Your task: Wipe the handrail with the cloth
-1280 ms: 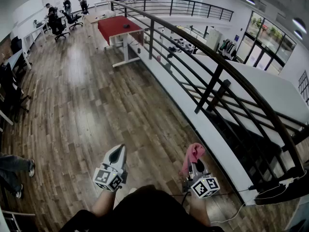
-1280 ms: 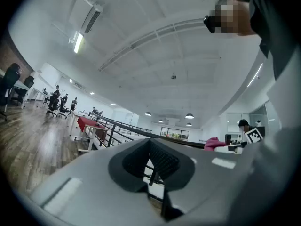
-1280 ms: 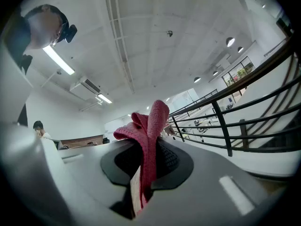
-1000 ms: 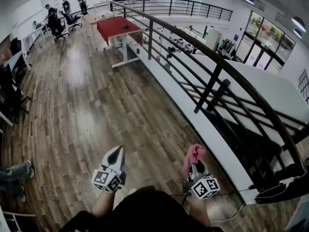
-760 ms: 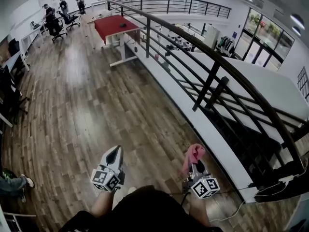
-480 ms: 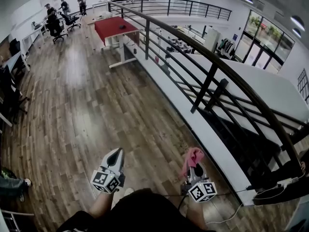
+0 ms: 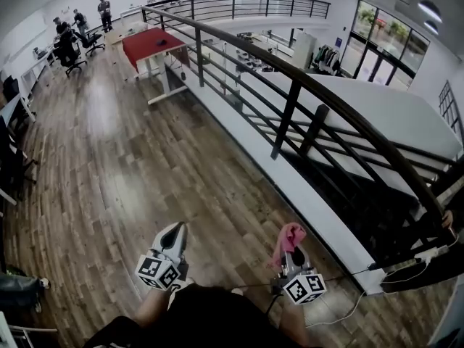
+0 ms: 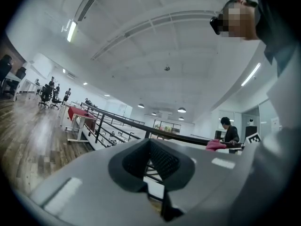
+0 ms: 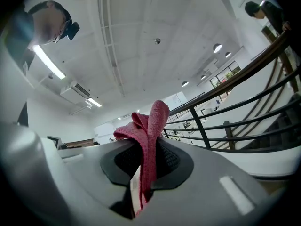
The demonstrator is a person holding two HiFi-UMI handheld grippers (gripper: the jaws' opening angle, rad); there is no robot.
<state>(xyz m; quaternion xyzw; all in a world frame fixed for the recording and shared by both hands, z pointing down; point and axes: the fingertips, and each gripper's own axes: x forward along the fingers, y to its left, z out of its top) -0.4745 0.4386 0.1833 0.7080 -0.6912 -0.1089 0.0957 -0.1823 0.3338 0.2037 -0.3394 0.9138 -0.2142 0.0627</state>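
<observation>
Zero wiping done, by the look of it: right gripper is clamped on the cloth, low over the floor, well apart from the handrail. Left gripper has its jaws together, empty. Whole rail remains to wipe.

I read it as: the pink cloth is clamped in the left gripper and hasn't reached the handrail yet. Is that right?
Wrong side. The pink cloth is clamped in the right gripper; the right gripper view shows it pinched between the fingers. The left gripper is shut on nothing. The rest holds: in the head view the cloth is clear of the handrail.
</observation>
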